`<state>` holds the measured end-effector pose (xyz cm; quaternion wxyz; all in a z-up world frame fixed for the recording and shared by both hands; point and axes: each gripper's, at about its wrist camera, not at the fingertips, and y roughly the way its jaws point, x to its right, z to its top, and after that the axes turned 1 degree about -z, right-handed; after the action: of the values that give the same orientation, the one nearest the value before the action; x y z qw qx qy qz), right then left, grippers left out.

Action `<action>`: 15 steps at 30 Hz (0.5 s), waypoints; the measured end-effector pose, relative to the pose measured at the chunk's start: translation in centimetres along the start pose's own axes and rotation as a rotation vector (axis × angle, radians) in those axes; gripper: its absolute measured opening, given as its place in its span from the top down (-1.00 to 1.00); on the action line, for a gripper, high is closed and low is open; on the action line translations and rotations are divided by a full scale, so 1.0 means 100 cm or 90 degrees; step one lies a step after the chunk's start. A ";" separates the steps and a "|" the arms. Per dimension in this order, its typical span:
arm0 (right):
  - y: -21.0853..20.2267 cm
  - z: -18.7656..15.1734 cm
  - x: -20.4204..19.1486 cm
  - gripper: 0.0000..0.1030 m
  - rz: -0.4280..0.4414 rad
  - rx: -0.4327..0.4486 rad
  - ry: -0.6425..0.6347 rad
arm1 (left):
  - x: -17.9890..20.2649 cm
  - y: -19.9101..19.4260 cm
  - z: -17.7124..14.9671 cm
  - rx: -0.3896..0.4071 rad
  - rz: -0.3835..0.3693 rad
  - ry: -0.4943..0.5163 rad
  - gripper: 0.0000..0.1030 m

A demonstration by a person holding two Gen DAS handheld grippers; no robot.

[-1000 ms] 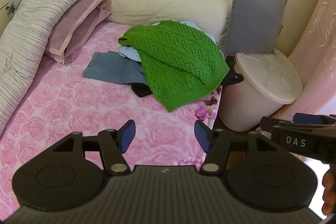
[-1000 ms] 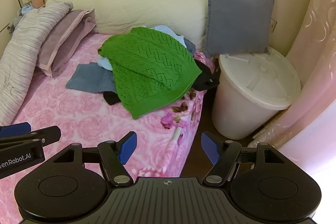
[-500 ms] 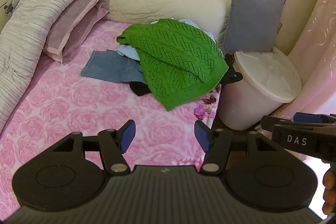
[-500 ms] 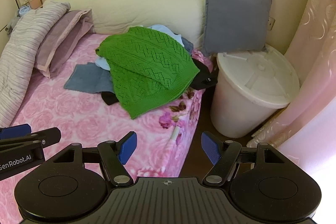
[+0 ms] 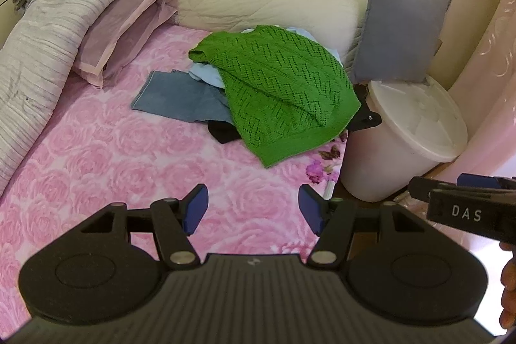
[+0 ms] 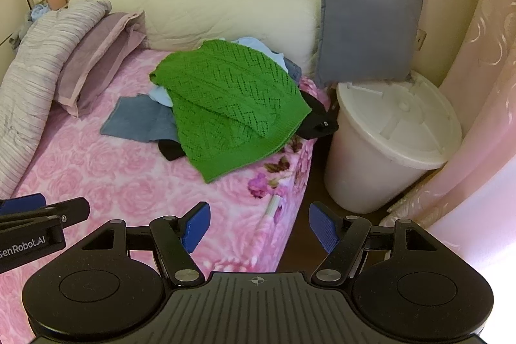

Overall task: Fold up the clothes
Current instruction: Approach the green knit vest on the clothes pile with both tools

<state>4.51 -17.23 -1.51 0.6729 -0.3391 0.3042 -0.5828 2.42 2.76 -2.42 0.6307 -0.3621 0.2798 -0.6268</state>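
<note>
Left gripper [image 5: 253,208] and right gripper [image 6: 258,226]: both spread wide, empty, over the bed [image 5: 96,150]. Green sweater [image 5: 280,92] tops the clothes pile near the bin [image 5: 419,131]. Soft, light, loose knit; probably best pinched at the hem corners.

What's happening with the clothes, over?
Left tool open, empty. Right tool open, empty. Green sweater tops unfolded pile on bed, untouched. Nothing in the way.
</note>
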 end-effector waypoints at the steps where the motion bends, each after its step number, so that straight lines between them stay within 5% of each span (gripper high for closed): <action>1: 0.000 0.000 -0.001 -0.39 0.001 0.000 -0.001 | -0.002 0.000 0.000 -0.001 0.001 -0.001 -0.13; 15: 0.020 0.024 0.008 -0.39 0.027 0.001 -0.001 | -0.023 0.026 0.009 -0.033 0.034 -0.041 -0.24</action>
<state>7.71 -17.59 -1.78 0.6857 -0.3324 0.3107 -0.5681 4.56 4.97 -4.24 0.6462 -0.3909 0.2845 -0.5905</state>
